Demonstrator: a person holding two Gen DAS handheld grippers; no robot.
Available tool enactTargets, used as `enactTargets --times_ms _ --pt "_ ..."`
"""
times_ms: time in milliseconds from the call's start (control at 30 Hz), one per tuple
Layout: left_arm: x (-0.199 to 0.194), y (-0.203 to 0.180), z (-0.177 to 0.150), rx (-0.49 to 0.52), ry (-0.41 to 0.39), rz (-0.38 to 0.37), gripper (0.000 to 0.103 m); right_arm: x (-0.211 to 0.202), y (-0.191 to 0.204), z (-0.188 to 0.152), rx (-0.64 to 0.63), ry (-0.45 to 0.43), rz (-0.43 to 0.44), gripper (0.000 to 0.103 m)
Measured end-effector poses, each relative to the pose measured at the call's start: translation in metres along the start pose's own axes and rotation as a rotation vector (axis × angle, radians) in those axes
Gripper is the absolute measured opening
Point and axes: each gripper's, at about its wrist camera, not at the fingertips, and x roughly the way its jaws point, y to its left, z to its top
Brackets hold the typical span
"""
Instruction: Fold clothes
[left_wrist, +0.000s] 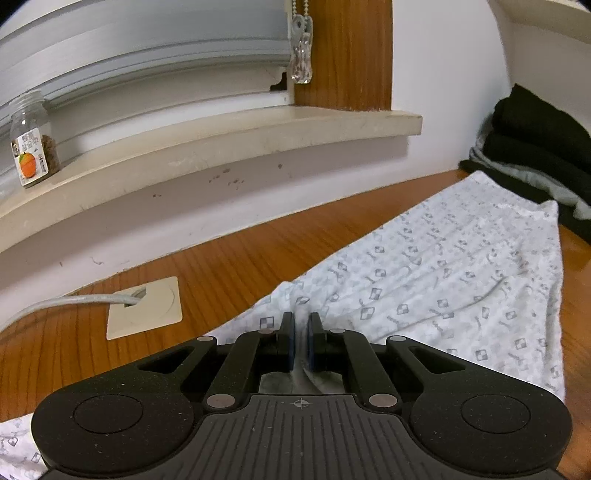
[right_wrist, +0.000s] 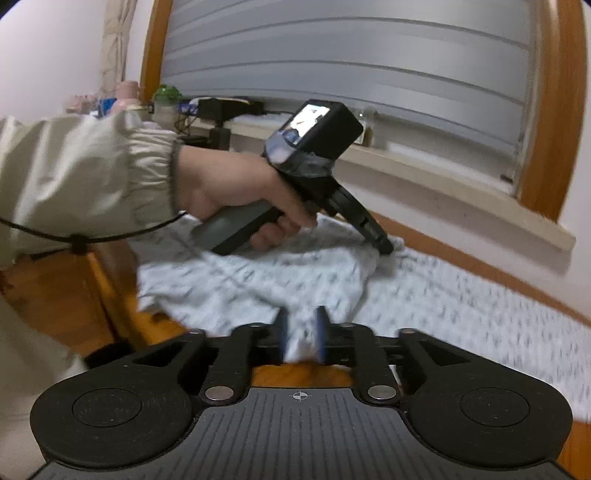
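We pinch a raised ridge of the white patterned garment (left_wrist: 443, 273) with our left gripper (left_wrist: 302, 332), its 2 pads pressed onto cloth. The garment lies spread on the wooden table (left_wrist: 229, 269). Our right gripper (right_wrist: 301, 334) stands slightly spread around a cloth edge.

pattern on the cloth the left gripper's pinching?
White cloth with small grey checkered diamonds; clearest in the left wrist view.

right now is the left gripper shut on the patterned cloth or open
Shut on it: in the left wrist view the left gripper pinches a raised ridge of the patterned cloth between its pads, with the rest lying on the wooden table.
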Motion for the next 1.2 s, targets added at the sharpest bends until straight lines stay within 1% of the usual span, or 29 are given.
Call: enactTargets --times_ms 133,200,233,267,400,467,600,733,767,800,833,867,900,933,1000,1033,1067,1133,1200 --pt "-0.007 0.000 0.002 0.008 -0.016 -0.009 0.007 0.026 -0.013 0.002 0.012 0.053 0.053 0.028" --pt "-0.008 -0.002 0.003 0.015 -0.024 -0.004 0.007 0.028 -0.016 0.001 0.018 0.073 0.060 0.028" --pt "-0.009 -0.003 0.004 0.017 -0.033 0.006 0.006 0.029 -0.017 0.001 0.021 0.082 0.062 0.021" --pt "-0.010 -0.003 0.005 0.017 -0.046 0.020 0.006 0.030 -0.018 0.001 0.023 0.090 0.064 0.003" --pt "-0.009 -0.003 0.008 0.004 -0.073 0.040 0.006 0.002 -0.010 0.005 0.003 0.029 0.019 0.002" --pt "-0.007 -0.002 0.008 -0.003 -0.069 0.038 0.006 -0.015 -0.004 0.007 -0.008 0.015 0.021 0.002" --pt "0.000 -0.008 0.003 0.017 -0.050 0.020 0.005 -0.025 0.012 -0.006 0.005 0.053 0.027 0.002" --pt "0.006 -0.014 -0.002 0.047 -0.034 0.013 0.005 -0.025 0.012 -0.016 0.034 0.084 0.032 0.002" --pt "0.007 -0.015 -0.002 0.053 -0.032 0.012 0.006 -0.025 0.011 -0.016 0.039 0.085 0.031 0.003" --pt "0.006 -0.015 -0.002 0.052 -0.033 0.009 0.013 -0.028 0.010 -0.016 0.047 0.084 0.033 0.003" --pt "0.003 -0.014 -0.002 0.045 -0.038 0.005 0.017 -0.030 0.008 -0.017 0.054 0.082 0.037 0.003" --pt "0.001 -0.013 -0.001 0.038 -0.043 0.000 0.025 -0.033 0.007 -0.017 0.062 0.079 0.041 0.003" --pt "-0.001 -0.012 -0.001 0.034 -0.047 -0.001 0.029 -0.036 0.006 -0.017 0.066 0.073 0.037 0.003" --pt "-0.002 -0.011 -0.001 0.033 -0.051 0.001 0.029 -0.037 0.005 -0.016 0.064 0.065 0.031 0.003" --pt "-0.005 -0.009 0.000 0.031 -0.050 0.001 0.029 -0.037 0.003 -0.015 0.058 0.049 0.019 0.012" --pt "-0.005 -0.009 0.000 0.030 -0.038 -0.004 0.029 -0.037 0.002 -0.015 0.055 0.041 0.013 0.021" --pt "-0.005 -0.008 -0.001 0.026 -0.025 -0.012 0.029 -0.033 0.000 -0.015 0.053 0.037 0.012 0.026" --pt "-0.009 -0.008 -0.002 0.006 0.004 -0.038 0.029 -0.024 -0.005 -0.015 0.046 0.038 0.016 0.030" --pt "-0.017 -0.012 -0.004 -0.002 0.029 -0.053 0.029 -0.015 -0.010 -0.016 0.039 0.049 0.021 0.030"
